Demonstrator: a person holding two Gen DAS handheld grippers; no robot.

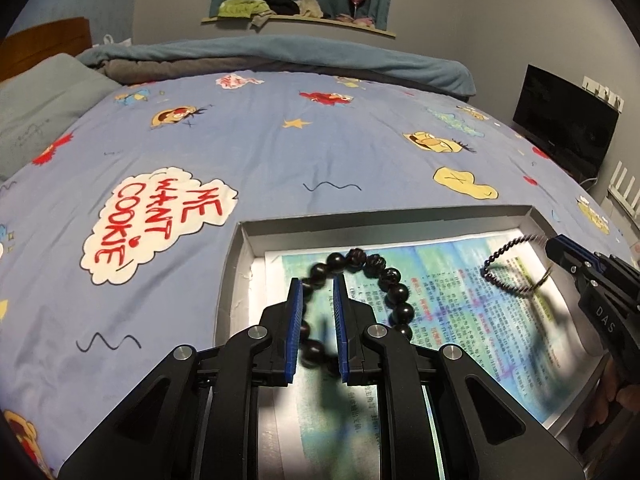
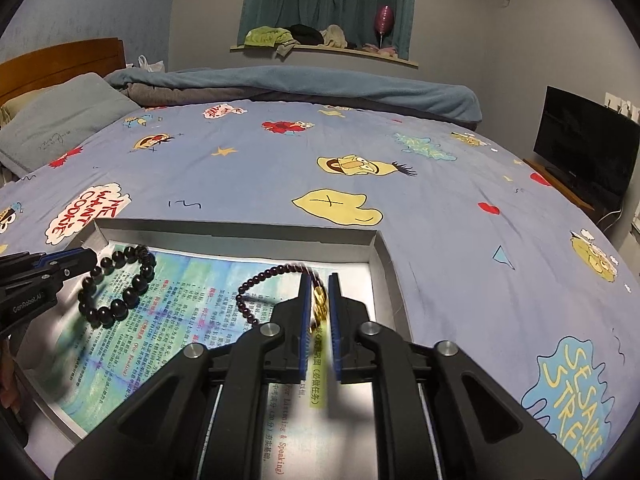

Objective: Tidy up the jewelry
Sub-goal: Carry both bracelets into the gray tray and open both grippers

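Left tongs (image 1: 316,320) clamped on big-bead bracelet (image 1: 376,276), right tongs (image 2: 318,316) on small-bead bracelet (image 2: 256,280), over box (image 1: 240,264); next: lower, release at 12 o'clock.

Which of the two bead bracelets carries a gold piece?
The small-bead bracelet held by the right gripper; a gold charm sits between its pads. The large-bead bracelet in the left gripper is all dark beads.

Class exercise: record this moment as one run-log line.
left gripper: shut on large-bead bracelet | right gripper: small-bead bracelet between jaws | both over box
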